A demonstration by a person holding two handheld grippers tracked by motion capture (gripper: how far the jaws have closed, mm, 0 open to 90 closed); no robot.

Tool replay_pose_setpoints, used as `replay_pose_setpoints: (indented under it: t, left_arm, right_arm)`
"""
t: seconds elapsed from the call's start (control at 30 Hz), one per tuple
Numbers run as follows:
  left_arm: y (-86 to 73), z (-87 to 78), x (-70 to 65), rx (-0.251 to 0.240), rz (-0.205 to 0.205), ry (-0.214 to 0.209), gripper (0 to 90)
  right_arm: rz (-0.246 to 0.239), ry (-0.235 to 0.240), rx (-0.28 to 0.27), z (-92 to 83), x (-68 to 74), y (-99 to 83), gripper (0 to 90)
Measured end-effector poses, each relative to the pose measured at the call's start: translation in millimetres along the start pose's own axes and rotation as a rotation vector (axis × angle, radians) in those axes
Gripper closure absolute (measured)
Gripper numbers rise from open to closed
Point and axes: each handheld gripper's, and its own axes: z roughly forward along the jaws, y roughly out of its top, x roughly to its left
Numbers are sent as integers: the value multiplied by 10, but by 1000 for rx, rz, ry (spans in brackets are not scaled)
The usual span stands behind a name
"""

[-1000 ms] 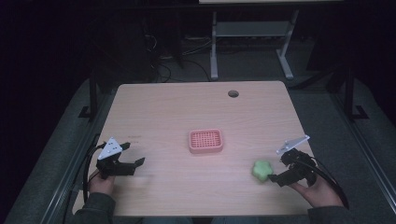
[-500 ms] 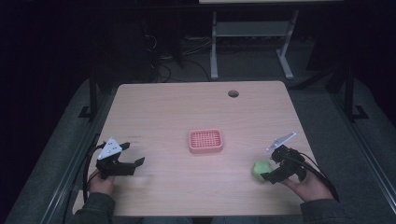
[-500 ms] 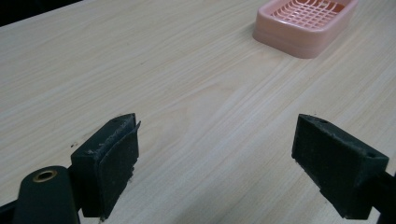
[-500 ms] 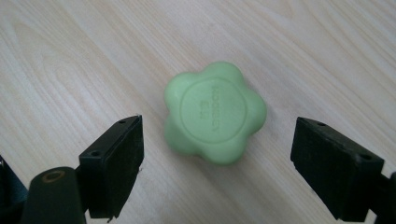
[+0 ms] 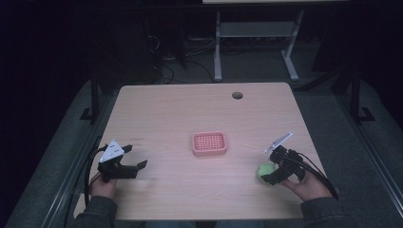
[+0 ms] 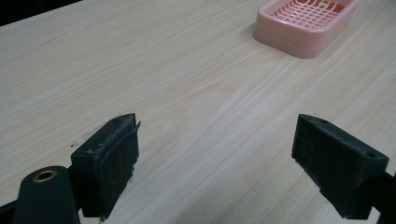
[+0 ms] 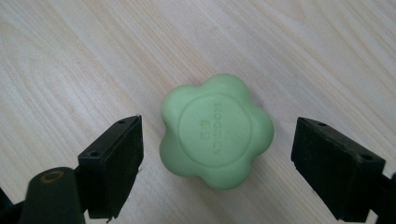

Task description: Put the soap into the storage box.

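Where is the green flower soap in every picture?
High view: the green flower soap lies low on the right, by the right tongs.
Left gripper view: not in it.
Right gripper view: the soap sits in the middle, between the open jaws, apart from both.
Shared landmark: the wooden table.

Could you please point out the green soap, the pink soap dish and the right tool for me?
green soap [image 7: 215,131], right gripper view, middle of its stamped top face.
pink soap dish [image 5: 209,143], high view, its slotted floor.
right tool [image 5: 269,174], high view, between its tips.
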Motion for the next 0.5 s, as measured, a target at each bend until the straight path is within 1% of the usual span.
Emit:
replay_pose_setpoints:
  t: [0.03, 0.17, 0.23, 0.5]
  left_arm:
    - [0, 0, -1, -2, -2, 0, 144]
    - [0, 1, -7, -8, -17, 0, 144]
    - [-1, 2, -7, -5, -13, -1, 144]
    - [0, 1, -6, -4, -16, -1, 144]
  right_arm:
    - [-3, 4, 9, 34, 2, 19, 164]
    - [-11, 6, 27, 78, 1, 40, 164]
    - [-10, 7, 34, 124, -6, 50, 164]
    - [-11, 3, 62, 217, -12, 75, 165]
